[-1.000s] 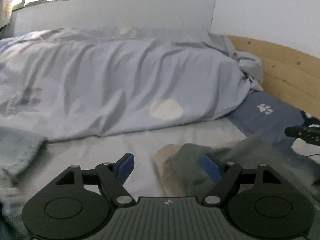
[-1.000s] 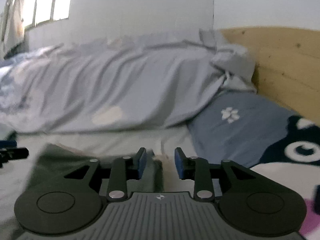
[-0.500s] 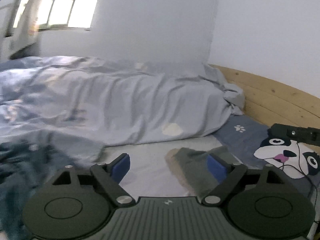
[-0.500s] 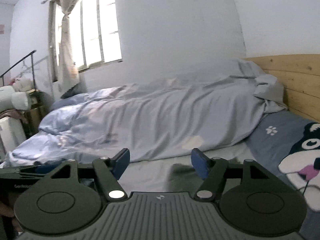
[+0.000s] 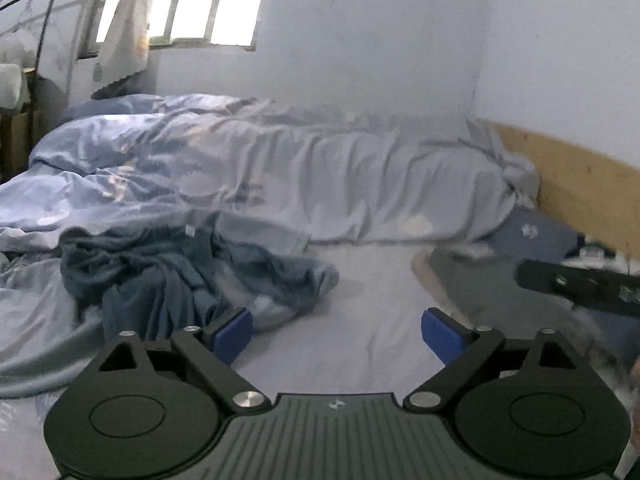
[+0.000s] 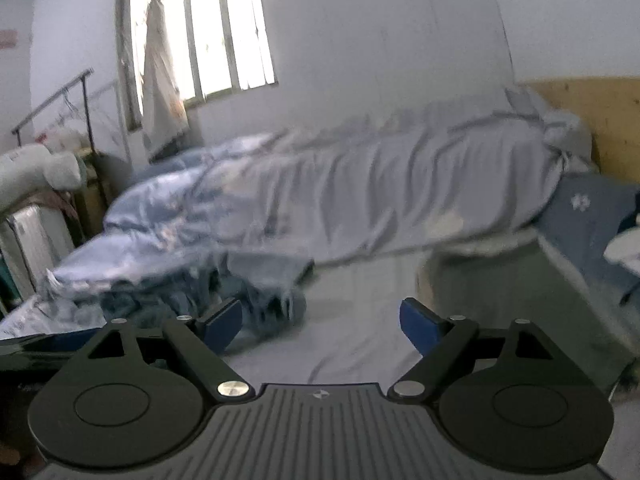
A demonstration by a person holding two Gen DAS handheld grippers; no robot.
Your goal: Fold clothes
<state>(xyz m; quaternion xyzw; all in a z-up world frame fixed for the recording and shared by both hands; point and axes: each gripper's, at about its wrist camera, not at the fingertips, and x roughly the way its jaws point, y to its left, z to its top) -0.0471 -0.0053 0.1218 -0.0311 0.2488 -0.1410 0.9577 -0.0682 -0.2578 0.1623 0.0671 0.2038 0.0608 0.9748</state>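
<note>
A folded grey-green garment [image 5: 476, 284] lies on the bed sheet at the right; it also shows in the right wrist view [image 6: 520, 300]. A crumpled blue garment [image 5: 180, 276] lies in a heap at the left, also seen blurred in the right wrist view [image 6: 240, 296]. My left gripper [image 5: 336, 332] is open and empty above the bare sheet between the two garments. My right gripper [image 6: 320, 320] is open and empty, also raised above the sheet. The right gripper's body [image 5: 580, 286] shows at the right edge of the left wrist view.
A rumpled light-blue duvet [image 5: 320, 172] runs along the far side of the bed. A wooden headboard [image 5: 580, 184] and blue pillow [image 5: 536, 236] are at the right. A window [image 6: 208, 40], clothes rack [image 6: 80, 92] and suitcase [image 6: 32, 248] stand at the left.
Both grippers have pulled back and up from the folded grey-green garment and turned left. The right gripper opened wide. The crumpled blue garment has come into view.
</note>
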